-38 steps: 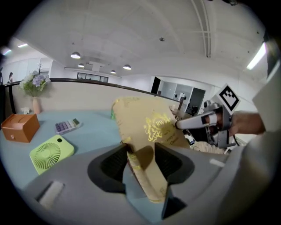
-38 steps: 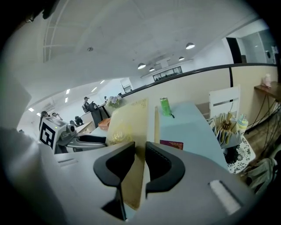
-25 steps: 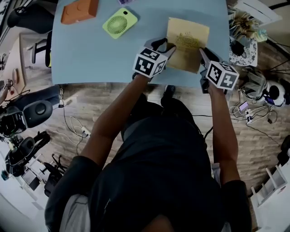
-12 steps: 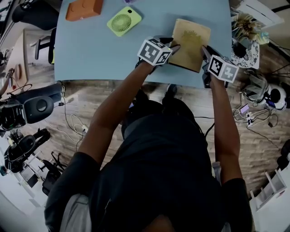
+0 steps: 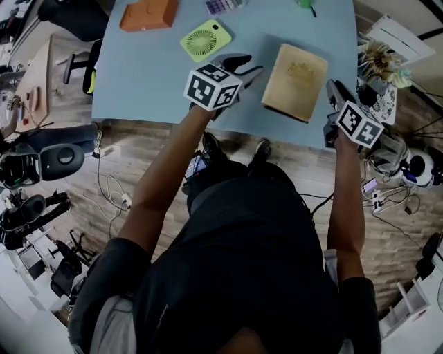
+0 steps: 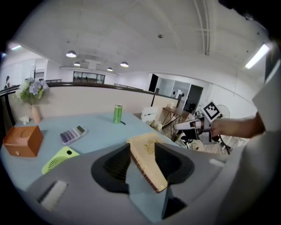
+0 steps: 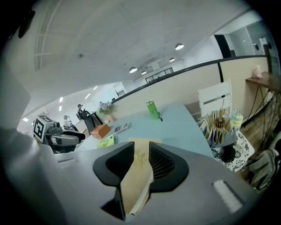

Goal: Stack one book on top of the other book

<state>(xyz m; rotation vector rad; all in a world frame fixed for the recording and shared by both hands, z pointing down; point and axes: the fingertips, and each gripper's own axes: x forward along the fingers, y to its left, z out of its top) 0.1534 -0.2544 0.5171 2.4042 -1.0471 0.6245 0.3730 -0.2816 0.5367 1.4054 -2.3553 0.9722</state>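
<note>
A tan book [image 5: 295, 81] with a gold emblem lies flat near the front right of the light blue table [image 5: 138, 76]. A darker edge shows under it; I cannot tell whether that is a second book. My left gripper [image 5: 248, 68] hovers just left of the book, open and apart from it. My right gripper [image 5: 334, 91] is off the book's right side at the table edge, also open and holding nothing. The book [image 6: 149, 149] shows through the gap of the left gripper [image 6: 144, 166]. In the right gripper view the book [image 7: 139, 167] shows between the right gripper [image 7: 139, 149] jaws.
An orange box [image 5: 145, 14], a green flat fan [image 5: 205, 39] and a calculator [image 5: 223, 5] lie along the table's far side, with a green can [image 6: 117, 113] further back. A small stand with clutter [image 5: 377, 66] sits right of the table. Cables cover the floor.
Both grippers have let go of the book and drawn away, the left one leftward and the right one rightward. The book now lies on the table on its own.
</note>
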